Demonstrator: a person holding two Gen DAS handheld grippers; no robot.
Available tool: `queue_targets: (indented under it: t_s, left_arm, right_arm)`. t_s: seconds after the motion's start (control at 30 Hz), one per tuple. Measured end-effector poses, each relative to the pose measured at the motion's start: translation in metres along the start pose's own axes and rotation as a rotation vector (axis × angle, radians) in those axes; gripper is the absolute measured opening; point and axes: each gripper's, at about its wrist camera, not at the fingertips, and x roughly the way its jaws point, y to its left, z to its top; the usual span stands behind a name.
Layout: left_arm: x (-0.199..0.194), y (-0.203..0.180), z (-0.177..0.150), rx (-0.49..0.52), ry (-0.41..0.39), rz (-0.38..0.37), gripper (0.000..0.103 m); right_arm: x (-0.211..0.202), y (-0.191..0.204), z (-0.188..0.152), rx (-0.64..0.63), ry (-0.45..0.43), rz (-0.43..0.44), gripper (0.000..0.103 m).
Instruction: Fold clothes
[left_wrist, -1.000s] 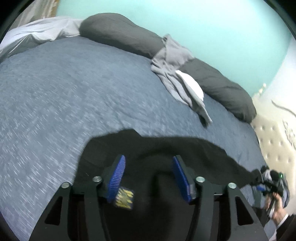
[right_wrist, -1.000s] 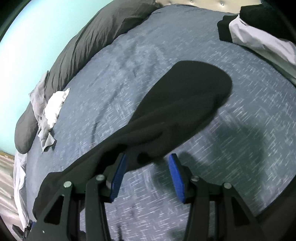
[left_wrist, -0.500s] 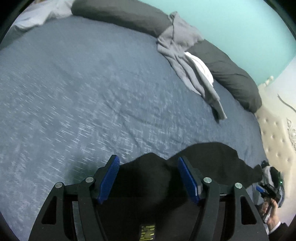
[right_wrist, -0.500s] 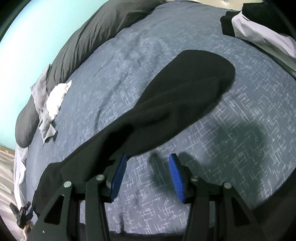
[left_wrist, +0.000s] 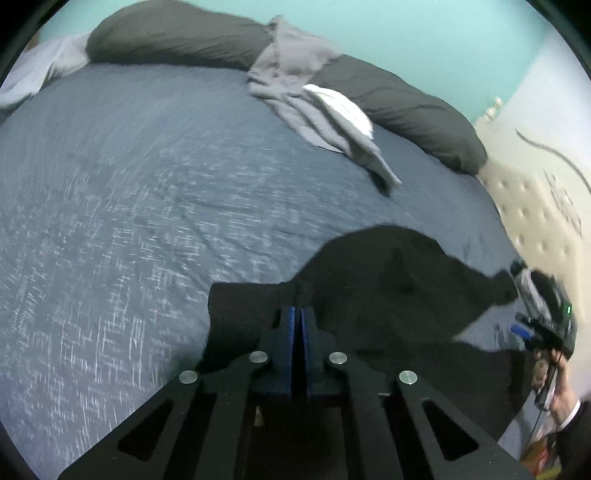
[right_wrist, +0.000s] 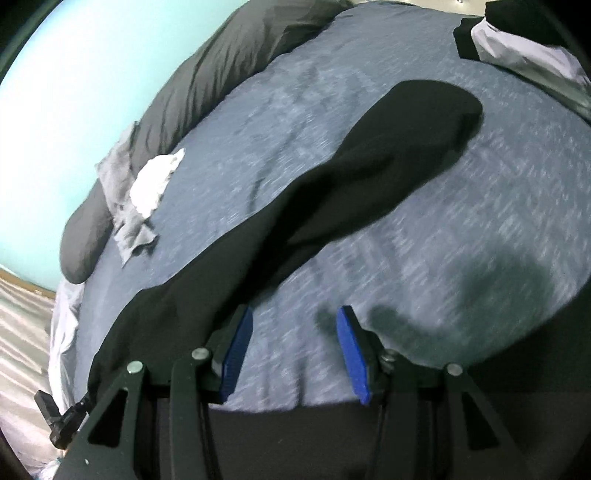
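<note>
Bed: your blue-grey bedspread (left_wrist: 147, 206) fills both views, teal wall behind.
Pillows: dark grey bolster (left_wrist: 399, 107) along the far edge.
Black garment (right_wrist: 369, 173): spread lengthwise across the bed.
Grey clothes (left_wrist: 310, 107): heaped against the bolster.
Left tool (left_wrist: 298, 314): your pads are pressed together, pinching the black garment's edge.
Right tool (right_wrist: 293, 347): pads spread apart over bare bedspread, just beside the garment.

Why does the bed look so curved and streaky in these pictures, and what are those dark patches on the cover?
Both wrist views use fisheye lenses, so the blue bedspread bulges; both show motion smear in its weave. In the right wrist view, the patches beyond the right gripper look like cast shadows, not cloth. The black garment shows no detail.
</note>
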Motion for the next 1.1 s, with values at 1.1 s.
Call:
queue_targets:
  t_s: [1.1]
  left_arm:
    - [-0.028, -0.030, -0.077, 0.086, 0.022, 0.020, 0.006]
  right_arm:
    - [0.035, 0.111, -0.158, -0.118, -0.012, 0.356, 0.048]
